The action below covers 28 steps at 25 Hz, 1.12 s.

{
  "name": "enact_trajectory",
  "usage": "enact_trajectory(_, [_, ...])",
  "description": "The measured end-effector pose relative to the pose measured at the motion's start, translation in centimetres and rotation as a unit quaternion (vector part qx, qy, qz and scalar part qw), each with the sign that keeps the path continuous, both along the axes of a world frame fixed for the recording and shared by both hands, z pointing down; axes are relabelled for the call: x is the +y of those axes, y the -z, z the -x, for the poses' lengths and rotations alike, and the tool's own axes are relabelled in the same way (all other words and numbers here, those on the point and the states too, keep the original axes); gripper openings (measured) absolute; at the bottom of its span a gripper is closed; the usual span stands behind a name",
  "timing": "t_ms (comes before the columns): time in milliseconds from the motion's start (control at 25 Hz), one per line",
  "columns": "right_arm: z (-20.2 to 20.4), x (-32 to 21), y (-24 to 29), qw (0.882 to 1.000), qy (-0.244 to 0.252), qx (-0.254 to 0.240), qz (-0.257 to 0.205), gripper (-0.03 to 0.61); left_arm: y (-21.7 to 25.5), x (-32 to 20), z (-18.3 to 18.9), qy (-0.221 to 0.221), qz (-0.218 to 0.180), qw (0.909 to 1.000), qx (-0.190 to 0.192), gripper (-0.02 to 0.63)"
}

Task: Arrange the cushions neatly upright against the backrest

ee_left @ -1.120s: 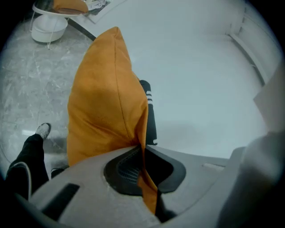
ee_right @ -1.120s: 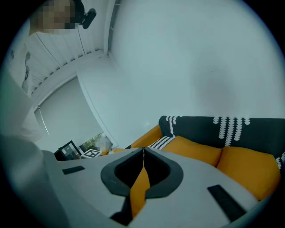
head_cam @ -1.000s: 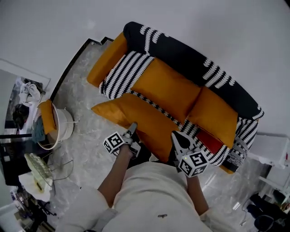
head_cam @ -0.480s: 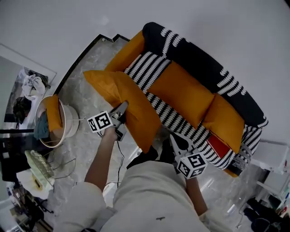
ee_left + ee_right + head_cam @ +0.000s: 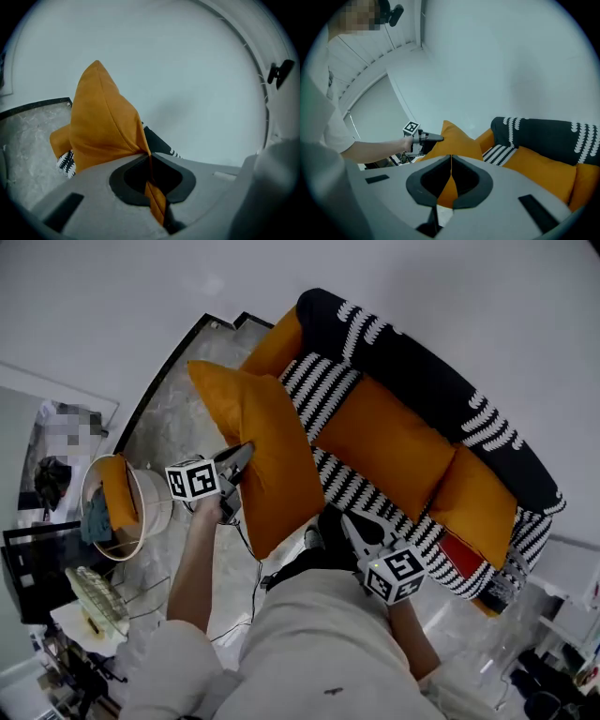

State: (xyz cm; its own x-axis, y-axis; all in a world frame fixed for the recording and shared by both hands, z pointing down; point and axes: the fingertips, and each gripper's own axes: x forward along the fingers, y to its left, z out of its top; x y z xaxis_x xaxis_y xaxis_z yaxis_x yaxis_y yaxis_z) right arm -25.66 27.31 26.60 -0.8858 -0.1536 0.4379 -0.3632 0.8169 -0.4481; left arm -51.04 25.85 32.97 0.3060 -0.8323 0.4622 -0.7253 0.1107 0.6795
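1. left gripper [image 5: 246, 451]: jaws closed on a fold of fabric at the edge of the orange cushion [image 5: 262, 465]. in the left gripper view a thin orange strip runs pinched between the two pads.
2. orange cushion: held in the air in front of the sofa [image 5: 412, 371], clear of the seat and tilted, with one corner pointing up toward the wall and the lower end hanging near the person's legs. it hangs over the marble floor [image 5: 178, 399], just beside the sofa's left end.
3. right gripper [image 5: 349, 523]: jaws together, nothing seen pinched. it sits low, near the seat front and beside the cushion's lower end. in the right gripper view the cushion shows only beyond the closed tips.
4. sofa: black backrest with white pattern and a black-and-white striped seat [image 5: 314, 385].
5. second orange cushion [image 5: 384, 442]: leaning against the backrest, mid-sofa.
6. third orange cushion [image 5: 483, 502]: leaning against the backrest at the right end, touching the second one.
7. white basket [image 5: 150, 507]: on the floor to the left, well apart from the sofa, with orange fabric inside.
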Motion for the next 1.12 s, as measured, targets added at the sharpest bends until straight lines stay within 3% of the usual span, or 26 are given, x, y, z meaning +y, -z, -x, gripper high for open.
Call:
enact_trajectory(280, [3.5, -7.9, 1.0, 1.0, -0.019, -0.018, 0.003, 0.009, 2.2, -6.6, 2.4, -0.069, 0.001, 0.9968, -0.041, 0.012])
enact_trajectory(560, [5.9, -11.5, 0.1, 0.998, -0.054, -0.005, 0.021, 0.009, 1.1, -13.5, 5.3, -0.133, 0.025, 0.9859, -0.099, 0.012])
enact_trajectory(880, [11.0, -16.2, 0.9, 0.989, -0.146, 0.008, 0.003, 0.009, -4.1, -19.6, 10.1, -0.212, 0.063, 0.968, -0.119, 0.012])
enact_trajectory(1120, [15.5, -17.4, 0.3, 0.981, -0.192, 0.019, 0.013, 0.009, -8.8, -22.4, 12.4, -0.28, 0.094, 0.9465, -0.129, 0.012])
